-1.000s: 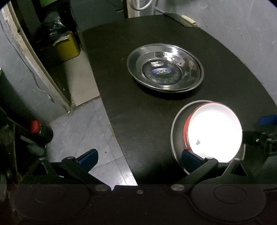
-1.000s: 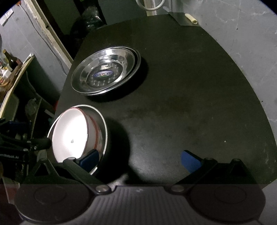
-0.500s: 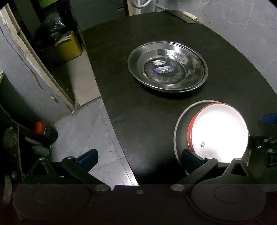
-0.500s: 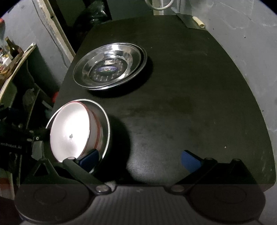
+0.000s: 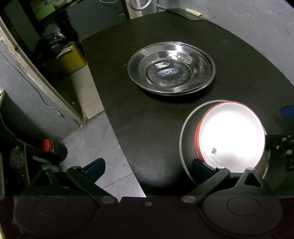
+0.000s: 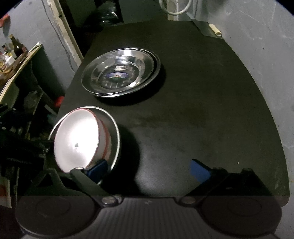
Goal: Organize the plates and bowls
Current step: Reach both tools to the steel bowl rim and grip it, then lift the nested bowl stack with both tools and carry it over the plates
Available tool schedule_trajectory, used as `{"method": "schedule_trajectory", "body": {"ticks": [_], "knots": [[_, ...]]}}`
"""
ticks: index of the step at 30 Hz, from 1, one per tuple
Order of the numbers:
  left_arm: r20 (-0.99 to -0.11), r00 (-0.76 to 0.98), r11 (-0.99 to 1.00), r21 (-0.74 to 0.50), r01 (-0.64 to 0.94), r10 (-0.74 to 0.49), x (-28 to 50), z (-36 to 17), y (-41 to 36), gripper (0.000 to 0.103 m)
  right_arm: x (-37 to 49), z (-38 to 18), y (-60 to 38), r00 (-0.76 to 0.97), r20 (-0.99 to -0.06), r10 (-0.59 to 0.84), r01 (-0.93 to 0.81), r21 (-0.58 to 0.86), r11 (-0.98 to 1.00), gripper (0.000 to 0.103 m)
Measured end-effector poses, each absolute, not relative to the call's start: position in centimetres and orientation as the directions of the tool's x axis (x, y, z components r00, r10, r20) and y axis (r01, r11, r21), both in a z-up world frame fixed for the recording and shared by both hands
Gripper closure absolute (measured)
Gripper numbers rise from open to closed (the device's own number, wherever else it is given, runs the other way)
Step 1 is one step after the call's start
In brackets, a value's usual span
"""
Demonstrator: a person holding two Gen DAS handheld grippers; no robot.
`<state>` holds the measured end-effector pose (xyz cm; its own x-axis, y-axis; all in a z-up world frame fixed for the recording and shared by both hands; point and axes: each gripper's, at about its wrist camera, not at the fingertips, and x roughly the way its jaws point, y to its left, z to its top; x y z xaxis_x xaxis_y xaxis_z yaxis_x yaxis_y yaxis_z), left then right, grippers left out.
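Observation:
A stack of steel plates (image 5: pixel 170 69) (image 6: pixel 119 73) lies at the far middle of the black table (image 5: pixel 238 60). Nearer, a white bowl with a red rim (image 5: pixel 229 136) (image 6: pixel 79 139) sits tilted inside a steel bowl (image 5: pixel 183 132) (image 6: pixel 115 139). My left gripper (image 5: pixel 147 167) is open; its right finger (image 5: pixel 200 167) is at the steel bowl's near rim and its left finger hangs over the floor. My right gripper (image 6: pixel 148 169) is open with its jaws closing. Its left finger (image 6: pixel 97 169) overlaps the steel bowl's near rim, and bare table shows between the pads.
The table's curved left edge (image 5: pixel 117 132) drops to a tiled floor (image 5: pixel 95 143). Beyond it are a yellow bin (image 5: pixel 73 58) and a red-capped bottle (image 5: pixel 46 145). A flat tool with a pale handle (image 5: pixel 193 12) lies at the far end, by the grey wall (image 6: pixel 266 55).
Both views have rolled slightly. The white bowl looks more tilted in the steel bowl. The right gripper's fingers stand a little closer together.

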<state>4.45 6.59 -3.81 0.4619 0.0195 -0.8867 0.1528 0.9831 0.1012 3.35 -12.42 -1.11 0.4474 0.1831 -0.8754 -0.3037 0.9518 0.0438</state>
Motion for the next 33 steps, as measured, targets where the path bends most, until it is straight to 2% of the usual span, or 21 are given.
{"method": "schedule_trajectory", "body": {"ticks": [3, 7, 9, 15, 17, 20, 22, 26, 29, 31, 33], "knots": [[-0.890, 0.456, 0.983, 0.096, 0.158, 0.014, 4.4, -3.8, 6.6, 0.006, 3.3, -1.0, -12.6, 0.438, -0.874, 0.211, -0.316, 0.070, 0.946, 0.017], [-0.889, 0.458, 0.983, 0.080, 0.165, -0.005, 4.4, -3.7, 6.7, 0.014, 3.3, -0.8, -12.4, 0.435, -0.871, 0.228, -0.330, 0.082, 0.940, 0.021], [-0.889, 0.456, 0.985, 0.050, 0.167, -0.032, 4.4, -3.7, 6.8, 0.021, 3.2, -0.7, -12.4, 0.429, -0.868, 0.251, -0.341, 0.102, 0.935, 0.031], [-0.885, 0.451, 0.982, -0.038, 0.184, -0.119, 4.1, -3.5, 6.7, 0.055, 3.0, -0.5, -11.9, 0.409, -0.856, 0.317, -0.393, 0.148, 0.907, 0.059], [-0.880, 0.451, 0.979, -0.070, 0.189, -0.150, 4.0, -3.5, 6.6, 0.073, 2.9, -0.5, -11.7, 0.401, -0.857, 0.324, -0.406, 0.151, 0.901, 0.061], [-0.872, 0.452, 0.974, -0.105, 0.203, -0.188, 4.0, -3.5, 6.3, 0.088, 3.0, -0.6, -11.8, 0.394, -0.857, 0.331, -0.402, 0.163, 0.901, 0.061], [-0.868, 0.455, 0.971, -0.111, 0.210, -0.198, 3.9, -3.6, 6.2, 0.092, 3.1, -0.6, -11.8, 0.390, -0.857, 0.336, -0.401, 0.170, 0.900, 0.060], [-0.865, 0.462, 0.973, -0.111, 0.204, -0.196, 4.0, -3.6, 6.2, 0.093, 3.4, -0.8, -11.9, 0.373, -0.861, 0.345, -0.399, 0.186, 0.898, 0.060], [-0.864, 0.468, 0.975, -0.102, 0.200, -0.186, 3.8, -3.5, 6.0, 0.093, 3.5, -1.1, -11.8, 0.367, -0.869, 0.332, -0.394, 0.179, 0.902, 0.054], [-0.865, 0.468, 0.975, -0.093, 0.204, -0.180, 3.9, -3.5, 5.9, 0.093, 3.5, -1.2, -11.6, 0.363, -0.871, 0.331, -0.399, 0.176, 0.900, 0.054], [-0.866, 0.468, 0.975, -0.091, 0.204, -0.179, 3.9, -3.5, 6.0, 0.093, 3.5, -1.3, -11.4, 0.357, -0.872, 0.334, -0.412, 0.174, 0.895, 0.059]]}}
